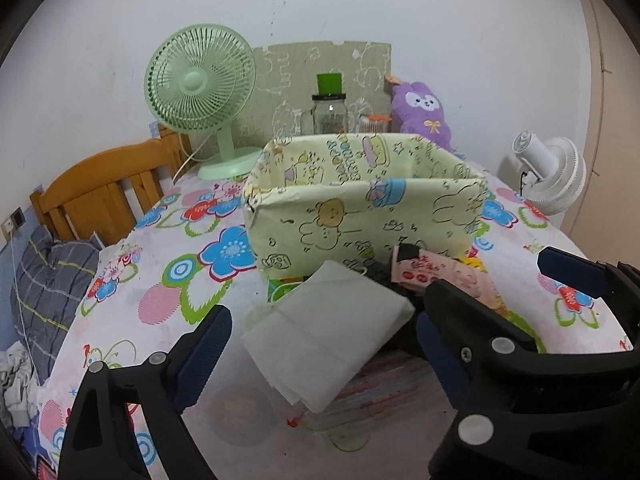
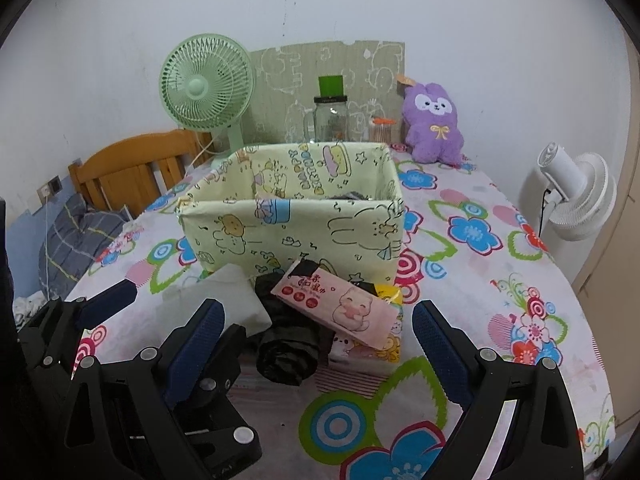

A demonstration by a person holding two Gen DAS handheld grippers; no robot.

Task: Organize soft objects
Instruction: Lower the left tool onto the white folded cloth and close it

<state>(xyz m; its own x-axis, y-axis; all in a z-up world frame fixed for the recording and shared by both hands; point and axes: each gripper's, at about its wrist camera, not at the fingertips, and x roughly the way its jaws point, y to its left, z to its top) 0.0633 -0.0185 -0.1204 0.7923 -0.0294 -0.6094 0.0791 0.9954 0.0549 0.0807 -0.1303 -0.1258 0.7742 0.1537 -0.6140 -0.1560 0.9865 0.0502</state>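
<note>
The box (image 2: pixel 292 220) wall hides most of its inside — only something dark shows. Both claws tilt down over the flowered tablecloth (image 2: pixel 480 280), spread wide and empty: the left gripper (image 1: pixel 324 340) around the folded white cloth (image 1: pixel 328 332), the right gripper (image 2: pixel 316 336) flanking the pink tissue pack (image 2: pixel 340 304) and black bundle (image 2: pixel 284 352).

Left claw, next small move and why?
Probably lower the left claw a bit further over the white pad and close. Its jaws stand open on either side of the pad without pressing it; the pad lies on the pile in front of the box, and nothing is held yet.
</note>
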